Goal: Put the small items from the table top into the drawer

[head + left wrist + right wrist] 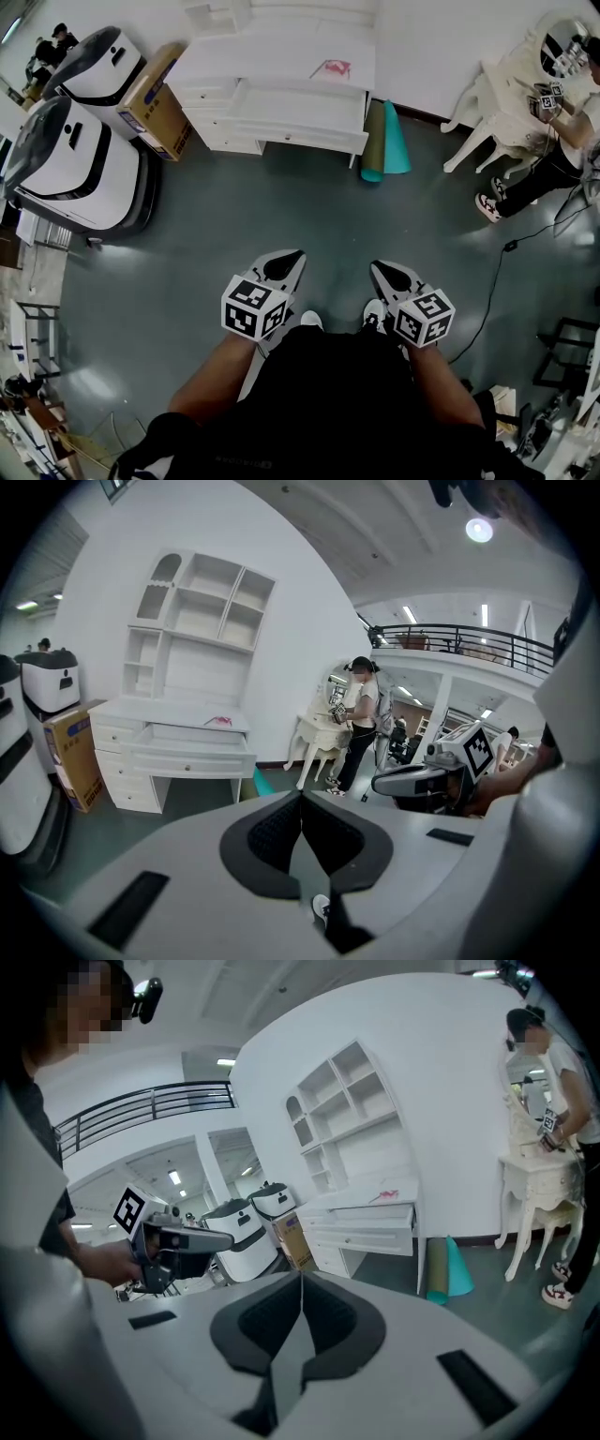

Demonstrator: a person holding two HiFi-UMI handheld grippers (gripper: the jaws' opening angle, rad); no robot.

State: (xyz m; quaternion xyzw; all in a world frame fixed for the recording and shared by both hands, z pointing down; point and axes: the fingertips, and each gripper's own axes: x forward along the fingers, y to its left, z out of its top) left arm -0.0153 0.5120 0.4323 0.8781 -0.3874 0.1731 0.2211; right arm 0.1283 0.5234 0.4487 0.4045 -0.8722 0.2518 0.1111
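weight should be no trouble: the one small item (331, 68) i can make out on the white surface (272, 56) looks thin and light. it could be a scrap of cloth, a clip or a bit of wrapping rather than anything solid, but it is too small from this far off to say which. i would judge it flimsy rather than fragile. it would likely slide on the smooth painted top if nudged from the side. a pinch from above across its middle, with both jaws coming down at once, seems the safest hold.

the item is pink to red with some white in it and irregular in outline. it lies flat toward the right end of the surface, below the open shelves (202, 602). just in front of it and a little lower the drawer (295, 111) stands pulled out. it is pale inside, and i cannot see well enough to tell whether anything is in it.

both grippers are well apart from all this, held low in front of the person's body over the grey floor. the left gripper (301, 803) has its dark pads pressed together with nothing between them, and the right gripper (301, 1279) is the same — jaws closed on air. a green roll and a teal one (384, 141) rest by the right leg of the surface, near the way in.
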